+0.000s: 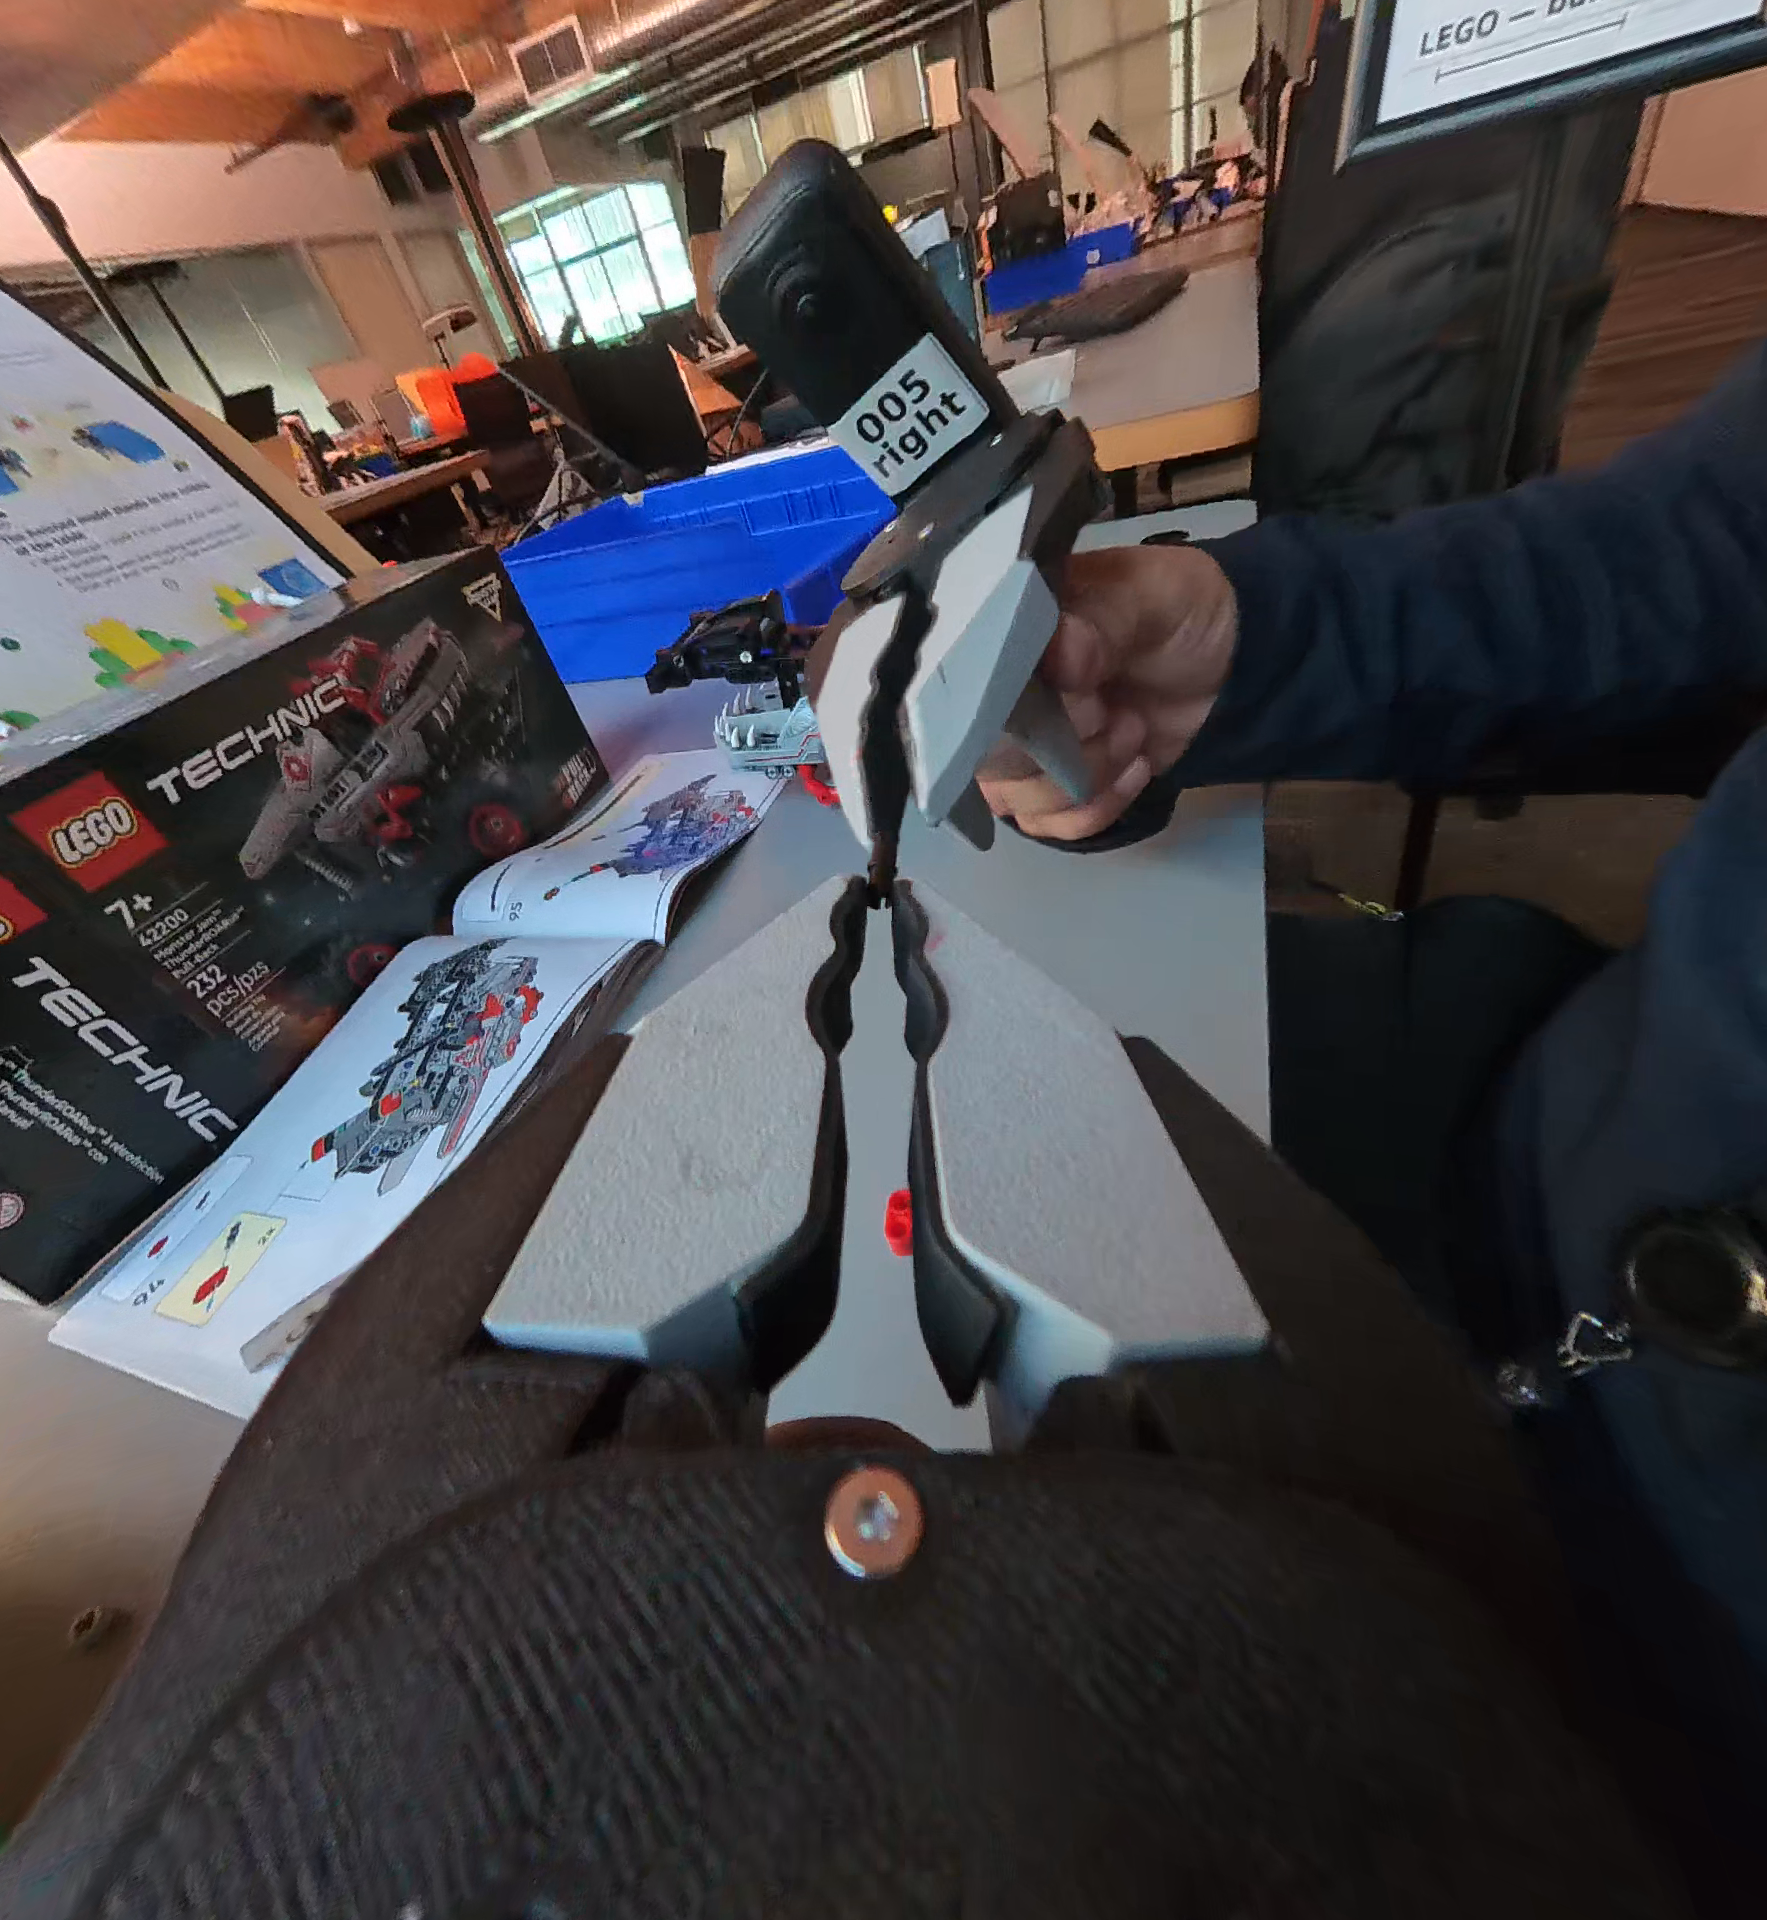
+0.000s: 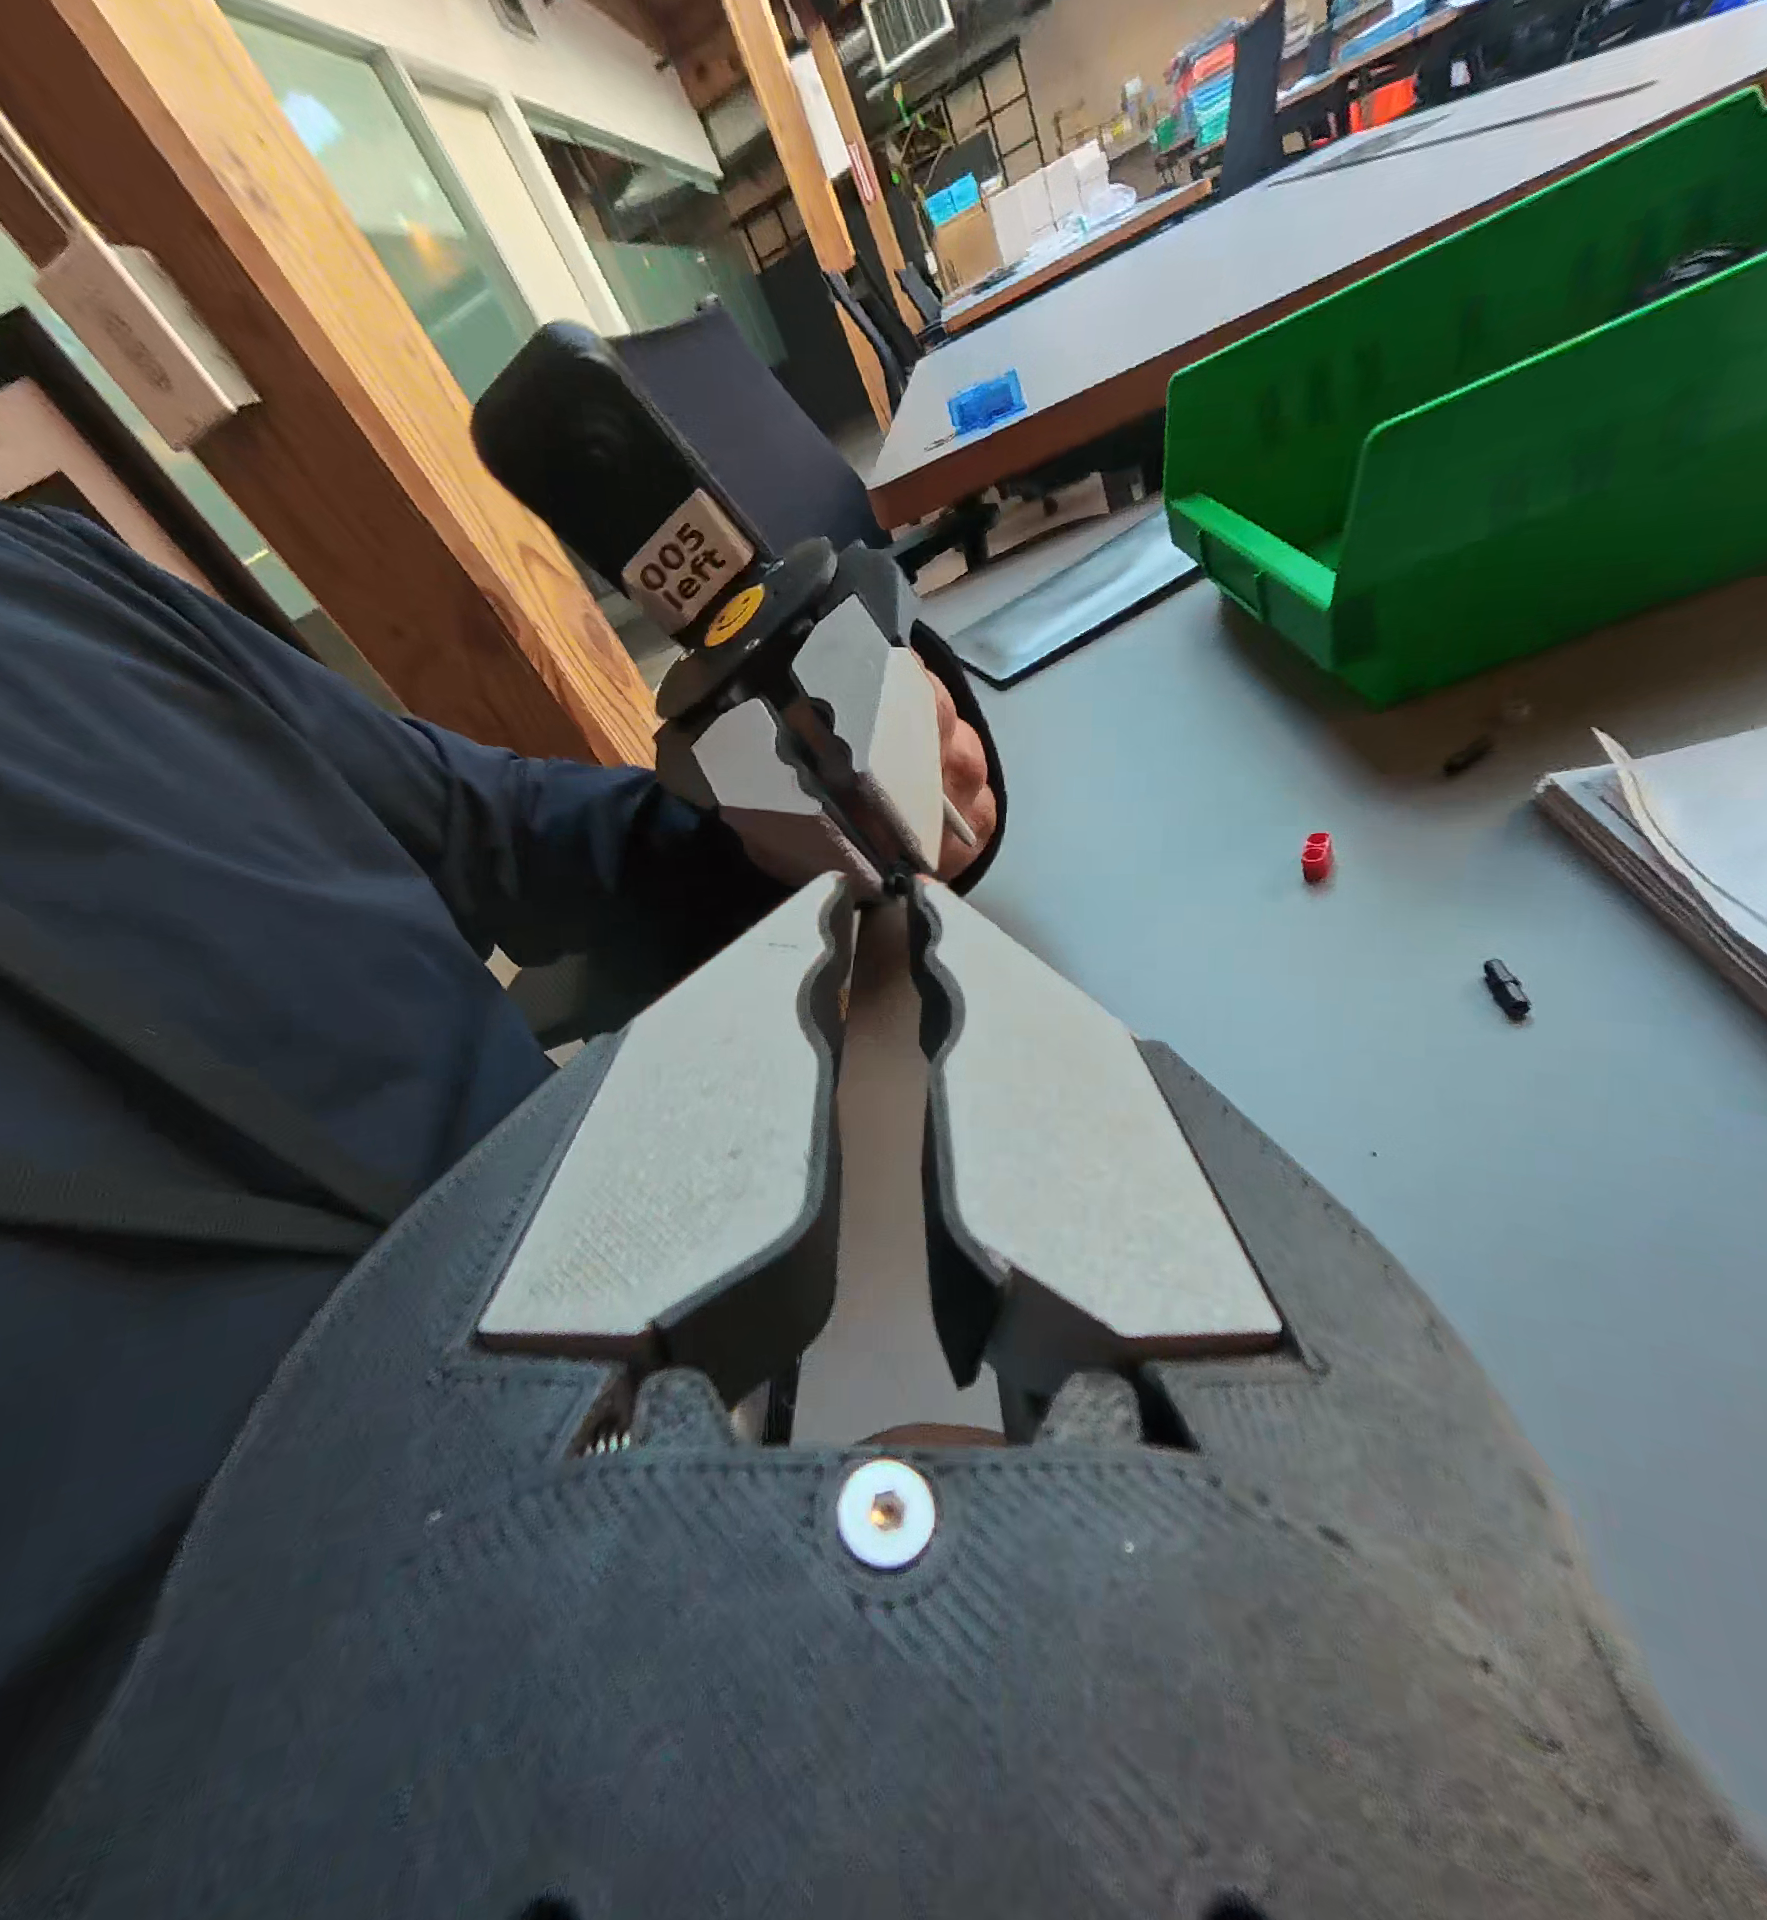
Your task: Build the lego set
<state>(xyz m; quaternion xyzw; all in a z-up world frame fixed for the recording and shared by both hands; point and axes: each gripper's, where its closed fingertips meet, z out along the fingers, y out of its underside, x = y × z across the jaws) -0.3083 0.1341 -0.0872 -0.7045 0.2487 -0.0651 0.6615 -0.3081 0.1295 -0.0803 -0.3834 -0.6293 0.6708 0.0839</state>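
A smooth grey table (image 2: 1222,935) is filling the workshop scene. Above it, the left gripper (image 1: 871,894) and right gripper (image 2: 894,888) are meeting tip to tip, both pinching one small dark piece (image 1: 877,868). Joining it cleanly is probably calling for straight, gentle pressure. A glossy red connector (image 2: 1316,856) and a ridged black pin (image 2: 1505,987) are lying loose nearby; the half-built model (image 1: 754,696) is waiting beyond the open booklet (image 1: 463,1039).

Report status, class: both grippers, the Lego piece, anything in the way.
Left gripper and right gripper shut tip to tip on a small black piece. Red piece loose on table. Nothing blocking.
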